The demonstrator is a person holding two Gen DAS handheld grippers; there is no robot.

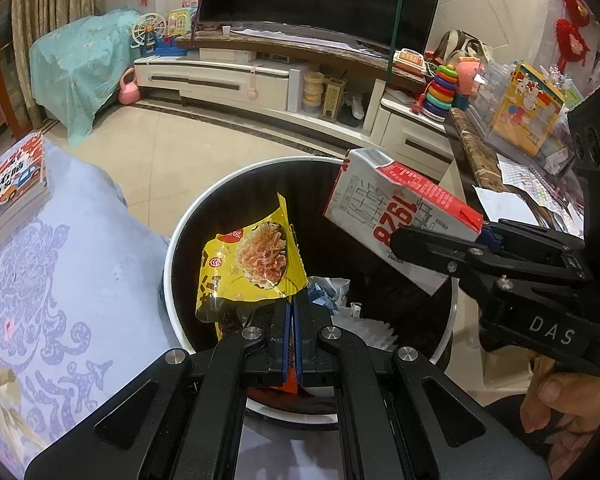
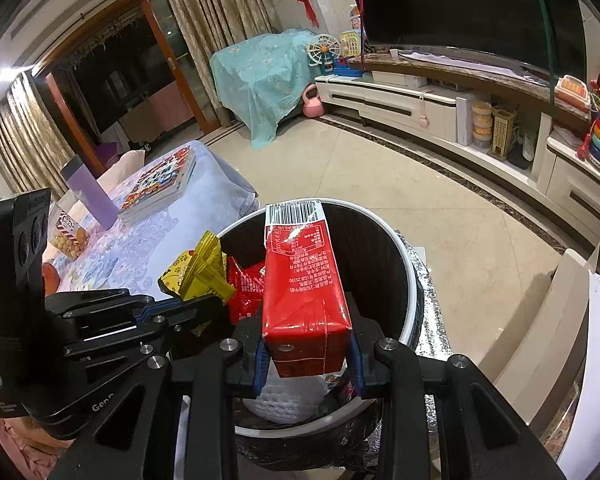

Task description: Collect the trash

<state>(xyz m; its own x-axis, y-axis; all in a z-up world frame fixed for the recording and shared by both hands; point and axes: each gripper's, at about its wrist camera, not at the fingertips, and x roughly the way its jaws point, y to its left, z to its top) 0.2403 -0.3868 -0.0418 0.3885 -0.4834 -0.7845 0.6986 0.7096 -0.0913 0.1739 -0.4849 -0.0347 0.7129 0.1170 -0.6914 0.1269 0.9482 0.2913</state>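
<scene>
Now left fingers (image 1: 293,312) pinch a crumpled yellow wrapper (image 1: 252,264); right fingers (image 2: 308,354) clamp a red-white carton (image 2: 304,280).

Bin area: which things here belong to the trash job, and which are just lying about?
Job: yellow snack wrapper in left gripper; red carton in right gripper; trash bin.
Lying about: books, purple bottle, stacking rings.

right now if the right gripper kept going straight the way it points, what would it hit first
Probably the inside of the trash bin. The right gripper, shut on the red carton, points down over the bin's open mouth, so the carton's far end would likely meet the black far wall first, though depth is hard to judge.
</scene>
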